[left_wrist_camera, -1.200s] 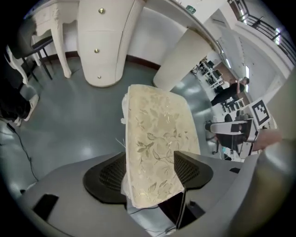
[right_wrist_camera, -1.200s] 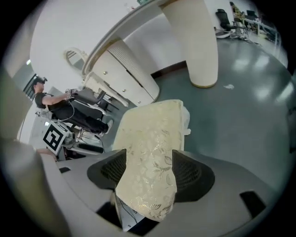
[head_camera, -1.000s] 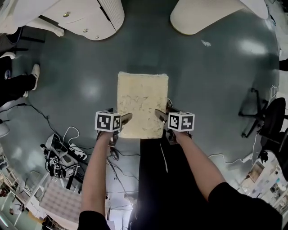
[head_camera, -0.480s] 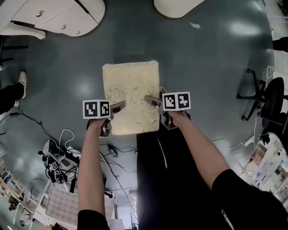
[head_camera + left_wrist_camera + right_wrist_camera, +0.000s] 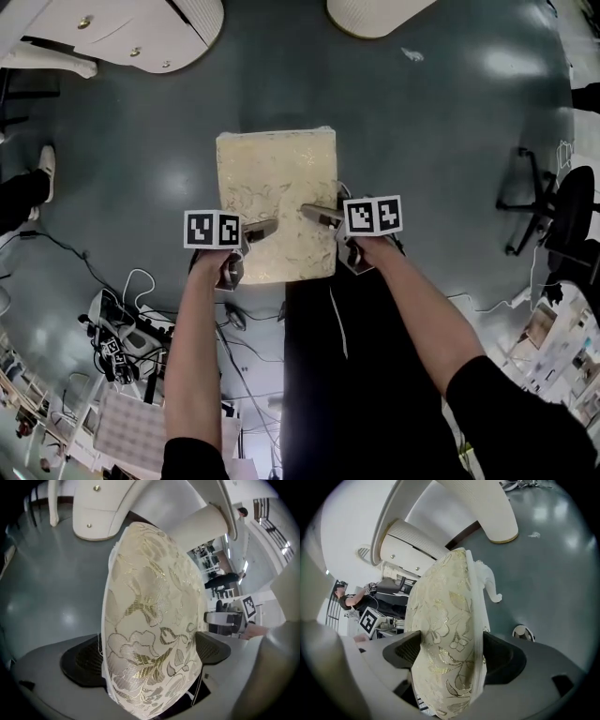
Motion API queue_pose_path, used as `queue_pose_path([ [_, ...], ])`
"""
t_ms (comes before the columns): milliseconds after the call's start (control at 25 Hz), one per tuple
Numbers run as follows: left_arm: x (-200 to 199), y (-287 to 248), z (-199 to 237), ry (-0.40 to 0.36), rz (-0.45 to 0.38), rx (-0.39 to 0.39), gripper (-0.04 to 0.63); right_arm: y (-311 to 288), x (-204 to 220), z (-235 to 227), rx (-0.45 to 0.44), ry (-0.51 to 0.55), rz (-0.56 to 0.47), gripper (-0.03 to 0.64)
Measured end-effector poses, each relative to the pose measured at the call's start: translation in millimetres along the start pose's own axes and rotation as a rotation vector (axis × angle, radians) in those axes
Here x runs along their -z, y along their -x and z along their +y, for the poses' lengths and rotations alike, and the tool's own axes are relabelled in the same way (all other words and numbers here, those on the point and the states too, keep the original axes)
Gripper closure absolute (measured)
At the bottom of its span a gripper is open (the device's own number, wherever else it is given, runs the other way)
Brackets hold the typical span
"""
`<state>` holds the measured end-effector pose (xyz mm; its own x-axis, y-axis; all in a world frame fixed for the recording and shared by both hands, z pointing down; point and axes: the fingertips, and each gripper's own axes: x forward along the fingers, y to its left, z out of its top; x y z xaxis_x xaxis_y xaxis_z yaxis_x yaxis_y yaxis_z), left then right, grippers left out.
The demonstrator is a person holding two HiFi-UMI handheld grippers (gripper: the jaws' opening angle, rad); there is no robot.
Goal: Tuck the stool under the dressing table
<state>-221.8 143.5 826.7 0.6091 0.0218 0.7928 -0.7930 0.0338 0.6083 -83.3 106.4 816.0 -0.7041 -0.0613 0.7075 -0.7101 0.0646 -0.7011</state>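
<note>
A: Stool (image 5: 275, 202) position?
B: On the floor (image 5: 441, 141), cushion up, well apart from the dressing table (image 5: 141, 33) (upper left, head view).
A: Grippers?
B: Left gripper (image 5: 255, 230) and right gripper (image 5: 319, 216) straddle the cushion's near edge. Both sets of jaws are opening, fabric between them.

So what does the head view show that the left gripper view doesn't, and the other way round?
Only head view: the person's arms and floor cables. Only left gripper view: the left gripper's opening jaws close up, stool cushion between them, and the bright room beyond. Both: stool cushion, white dressing table, grey floor.
</note>
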Motion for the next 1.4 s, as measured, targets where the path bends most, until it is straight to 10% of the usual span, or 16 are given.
queue_pose_path([
  [440,-24,5,-1,0.038,-0.048,-0.022,0.005,2,-35,9,0.048,0.084,-0.063,0.264],
  [1400,-212,46,-48,-0.019,-0.127,-0.066,0.005,37,-228,27,0.012,0.144,-0.231,0.264],
])
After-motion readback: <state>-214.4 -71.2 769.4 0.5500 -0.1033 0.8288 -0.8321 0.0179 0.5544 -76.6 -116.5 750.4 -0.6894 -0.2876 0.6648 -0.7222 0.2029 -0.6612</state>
